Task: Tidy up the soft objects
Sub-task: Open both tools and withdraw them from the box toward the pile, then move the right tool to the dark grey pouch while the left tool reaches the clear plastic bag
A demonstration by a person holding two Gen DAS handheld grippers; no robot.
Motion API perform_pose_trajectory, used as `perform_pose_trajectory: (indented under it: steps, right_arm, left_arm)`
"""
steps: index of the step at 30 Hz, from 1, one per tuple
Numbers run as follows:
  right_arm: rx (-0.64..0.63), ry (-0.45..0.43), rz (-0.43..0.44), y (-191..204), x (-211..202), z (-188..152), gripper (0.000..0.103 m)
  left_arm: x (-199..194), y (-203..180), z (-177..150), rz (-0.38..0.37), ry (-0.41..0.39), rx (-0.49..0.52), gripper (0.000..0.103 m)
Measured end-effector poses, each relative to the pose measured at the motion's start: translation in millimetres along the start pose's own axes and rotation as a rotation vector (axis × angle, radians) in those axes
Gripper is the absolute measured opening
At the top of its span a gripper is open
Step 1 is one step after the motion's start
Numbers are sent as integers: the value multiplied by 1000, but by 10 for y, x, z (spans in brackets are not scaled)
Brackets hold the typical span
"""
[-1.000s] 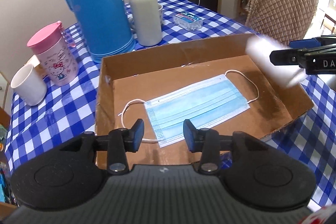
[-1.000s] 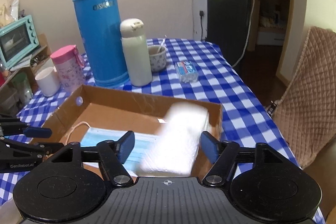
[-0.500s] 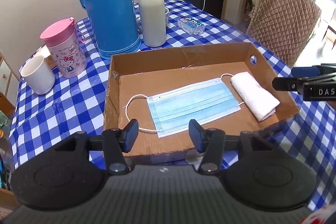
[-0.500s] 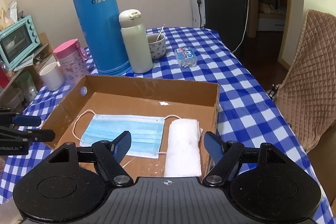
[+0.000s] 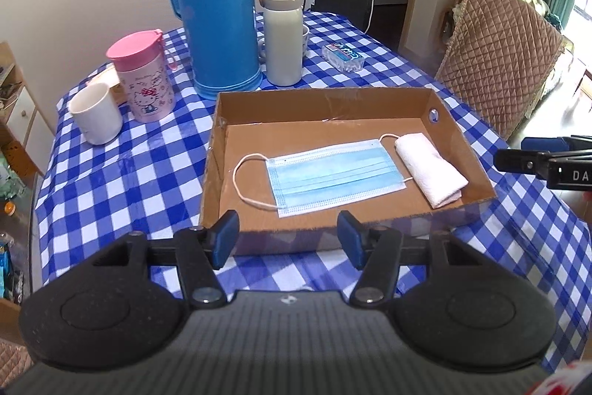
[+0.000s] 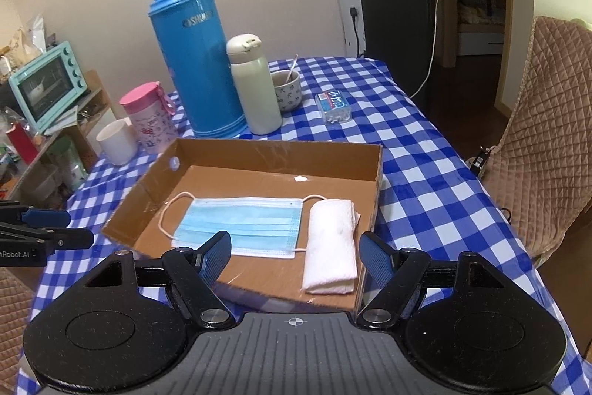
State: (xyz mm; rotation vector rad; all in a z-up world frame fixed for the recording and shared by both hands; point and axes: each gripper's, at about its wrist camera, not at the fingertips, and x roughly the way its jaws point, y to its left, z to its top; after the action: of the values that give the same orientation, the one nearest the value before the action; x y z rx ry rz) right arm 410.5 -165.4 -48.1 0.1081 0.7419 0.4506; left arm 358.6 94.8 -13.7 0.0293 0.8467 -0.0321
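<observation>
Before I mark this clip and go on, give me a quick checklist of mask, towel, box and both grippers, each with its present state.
1. Blue face mask lies flat inside the cardboard box: ok.
2. Rolled white towel lies in the box beside the mask: ok.
3. Towel overlaps a mask ear loop: cannot tell.
4. Left gripper holds nothing, jaws have just been opening: ok.
5. Right gripper open, nothing between its jaws: ok.
6. More soft items left outside the box: cannot tell.
</observation>
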Motion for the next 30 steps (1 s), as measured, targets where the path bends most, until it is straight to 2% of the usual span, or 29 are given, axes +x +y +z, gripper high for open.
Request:
perform_pose_trajectory:
  steps: [19, 30]
  right_arm:
    - [-21, 4, 74, 243, -684, -396, 76]
    - [-38, 45, 106, 311, -955, -685, 76]
  left_arm:
    - [-802, 24, -624, 50, -3, -97, 59]
    - [-1130, 1, -1049, 76, 36, -144, 60]
